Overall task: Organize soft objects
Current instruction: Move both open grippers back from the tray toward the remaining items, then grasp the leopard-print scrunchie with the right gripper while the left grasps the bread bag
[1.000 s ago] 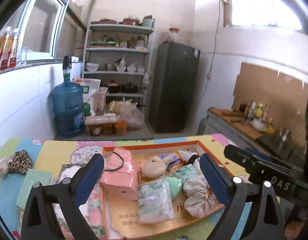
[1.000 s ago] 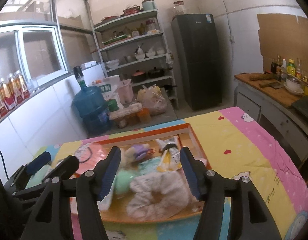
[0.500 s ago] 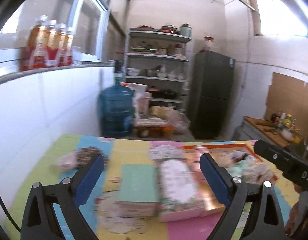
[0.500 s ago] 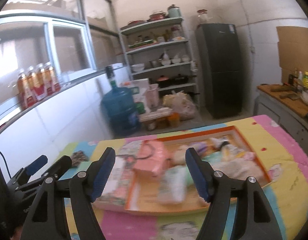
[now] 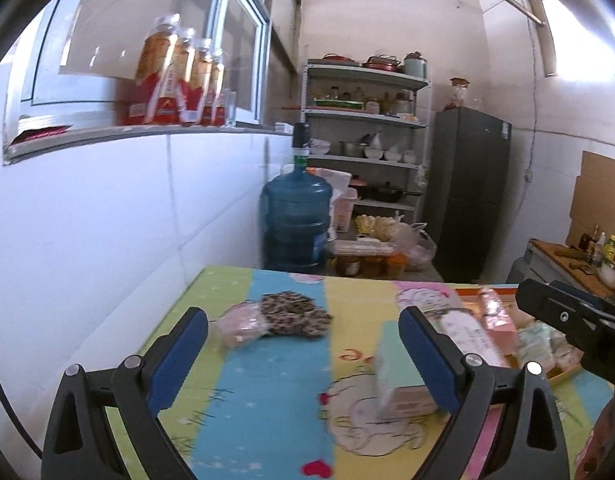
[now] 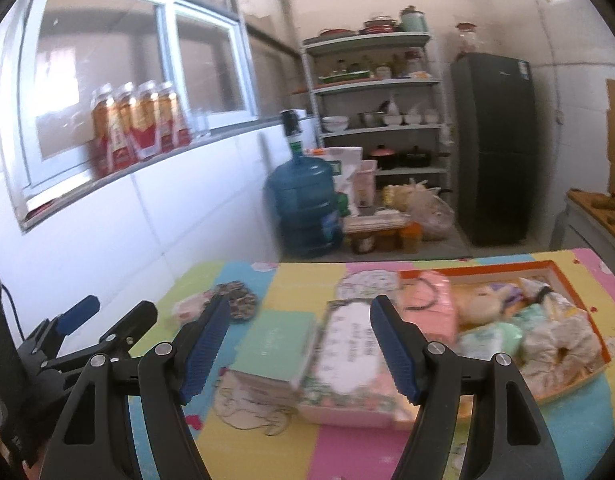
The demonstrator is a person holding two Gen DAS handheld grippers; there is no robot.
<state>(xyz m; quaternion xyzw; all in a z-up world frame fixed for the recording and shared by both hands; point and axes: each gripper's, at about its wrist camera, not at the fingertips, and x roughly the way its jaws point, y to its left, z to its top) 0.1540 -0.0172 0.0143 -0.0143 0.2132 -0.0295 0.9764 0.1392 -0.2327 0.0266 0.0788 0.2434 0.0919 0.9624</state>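
Most of the soft things already lie in the orange-rimmed tray (image 6: 563,270) on the right of the surface (image 6: 307,276): a pink pack (image 6: 429,312) at its left end, a plush toy (image 6: 481,306), a pale green pack (image 6: 493,338) and a white scrunchie (image 6: 567,350). Still outside the tray, as far as I can judge, are a leopard-print scrunchie (image 5: 293,312) and a small pink packet (image 5: 241,324) touching it, both at the far left of the surface, plus a mint green box (image 6: 273,344) and a flowery tissue pack (image 6: 349,350) side by side just left of the tray. The left gripper (image 5: 303,356) has its fingers wide with nothing between them and faces the scrunchie and packet, so those look like the next things to fetch. The right gripper (image 6: 299,348) also has its fingers wide and holds nothing, hanging above the box and tissue pack. The surface wears a bright cartoon cloth in yellow, blue, green and pink. The room is a kitchen with white tiled walls, a window ledge with red-labelled bottles (image 6: 139,124), a blue water jug (image 6: 305,208) on the floor, metal shelves (image 6: 375,84) of pots and bowls, and a dark fridge (image 6: 493,148) at the far right
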